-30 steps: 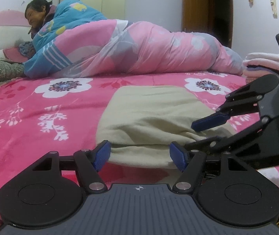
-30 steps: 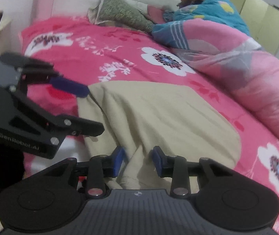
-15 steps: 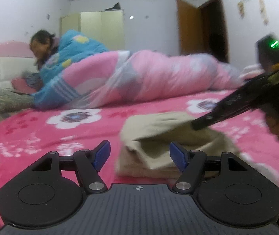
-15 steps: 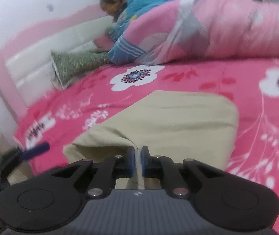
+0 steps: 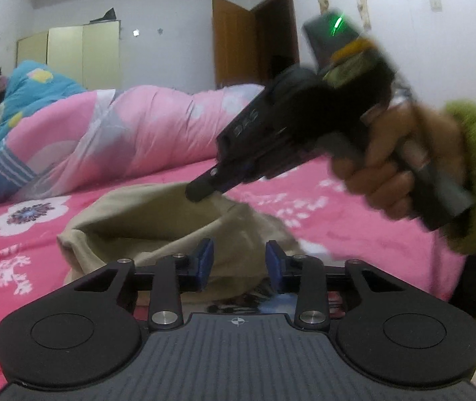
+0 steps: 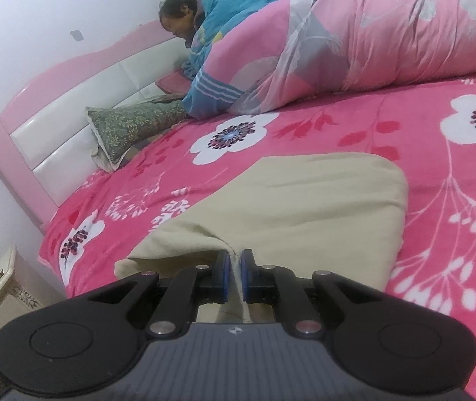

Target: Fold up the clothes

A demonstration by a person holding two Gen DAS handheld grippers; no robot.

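Bedroom scene, two wrist views. A folded beige fleece garment (image 6: pixel 305 207) lies on the near half of a bright pink bedspread printed with white flowers (image 6: pixel 438 200); its near edge is lifted off the bed. The right gripper (image 6: pixel 233 275), black with blue pads, is clamped tight on a raised fold of that near edge, the cloth pinched between the pads. In the left wrist view this same tool appears at upper right, blurred, held by a hand (image 5: pixel 388 170) in a green knitted sleeve (image 5: pixel 475 173), its tip meeting the garment's upper layer. The left gripper (image 5: pixel 239 264) sits at the garment's near edge with its jaws closing; beige cloth lies in the gap between the pads, which do not visibly press on it. At the far side of the bed lies a rolled pink and blue quilt (image 6: pixel 355 43), with a person (image 6: pixel 179 16) beside it near the pink and white padded headboard (image 6: pixel 54 137). A green patterned pillow (image 6: pixel 131 127) rests at the far left. A brown wooden door (image 5: pixel 254 40) stands in the far wall.
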